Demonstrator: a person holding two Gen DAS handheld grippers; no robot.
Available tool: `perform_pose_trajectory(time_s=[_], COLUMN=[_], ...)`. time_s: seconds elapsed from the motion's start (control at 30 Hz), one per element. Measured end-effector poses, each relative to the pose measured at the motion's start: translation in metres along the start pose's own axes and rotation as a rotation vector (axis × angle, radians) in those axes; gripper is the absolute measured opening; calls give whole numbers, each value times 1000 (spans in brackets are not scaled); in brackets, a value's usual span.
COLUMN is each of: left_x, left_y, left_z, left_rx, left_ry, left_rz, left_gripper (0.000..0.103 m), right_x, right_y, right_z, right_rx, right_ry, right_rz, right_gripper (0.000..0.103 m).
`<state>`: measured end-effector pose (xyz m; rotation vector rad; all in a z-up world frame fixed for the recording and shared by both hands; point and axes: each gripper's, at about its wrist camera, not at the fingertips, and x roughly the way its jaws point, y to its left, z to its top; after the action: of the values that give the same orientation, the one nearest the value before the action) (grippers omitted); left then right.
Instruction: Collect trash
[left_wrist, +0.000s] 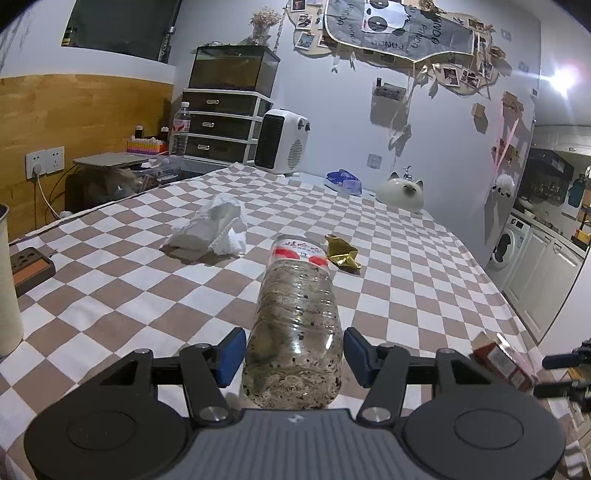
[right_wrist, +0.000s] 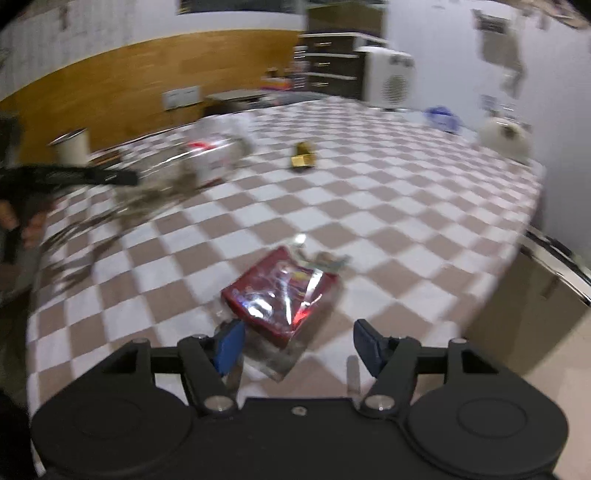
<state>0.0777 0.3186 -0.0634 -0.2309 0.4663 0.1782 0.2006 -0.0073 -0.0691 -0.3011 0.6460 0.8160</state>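
My left claw (left_wrist: 294, 357) has a dirty plastic bottle (left_wrist: 295, 314) lying lengthwise between its blue pads. The left pad looks pressed to the bottle's side, but a sliver of gap shows at the right pad, so I cannot tell whether I truly grip it. The bottle's base is towards me and its labelled end points across the checked worktop (left_wrist: 110, 280).

My right claw (right_wrist: 298, 346) stands about half open with nothing gripped. A red packet (right_wrist: 280, 299) in crinkled clear wrap lies flat on the worktop just ahead of it, its near corner reaching in between the pads, closer to the left one.

To take the packet well, I judge I should shift the right claw a little so the packet sits centred, lower the tips until they almost brush the cloth, then close across the packet's narrow side. The wrap looks slippery, so I should bite on the body, not the loose film.

Further off lie a crumpled tissue (left_wrist: 212, 230) and a gold wrapper (left_wrist: 341, 253), well apart from both claws; they can wait.
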Motion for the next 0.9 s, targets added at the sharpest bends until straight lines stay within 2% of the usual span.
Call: perform_pose_trajectory(time_s=[0.07,0.17,0.2,0.4,0.57,0.63,0.7,0.77,0.83,0.9], left_x=[-4,-12,-14,-28,-34,-32,-28,-23,-18,-13], left_y=[-3,-8,-10,-24,-31,-31,-32,-35,-39,-43], left_z=[-2,-4,-5,-15,-20,-19,-16,-14,-11,-9], left_rx=[7,8,9,63,83,76,76,83,95,101], left_ry=[4,6,9,37,47,51,58,69,70,72], left_rz=[-3,-7,-8,-15,-19,-17,-4,7,2,8], left_gripper=[58,57,57,57,58,59,61,65,69,70], right_x=[-4,-12,-13,4,33,41,48,47,45,42], right_y=[-8,-16,-17,-12,5,11,15,19,17,16], right_z=[-1,-1,-1,10,16,14,11,8,7,6], right_rx=[47,137,174,369,410,407,403,387,402,399], right_ry=[-18,-59,-73,-86,-78,-71,-56,-64,-68,-66], right_rz=[-29,-7,7,16,-77,-120,-162,-204,-196,-176], right_gripper=[68,85,86,87,86,83,72,56,54,53])
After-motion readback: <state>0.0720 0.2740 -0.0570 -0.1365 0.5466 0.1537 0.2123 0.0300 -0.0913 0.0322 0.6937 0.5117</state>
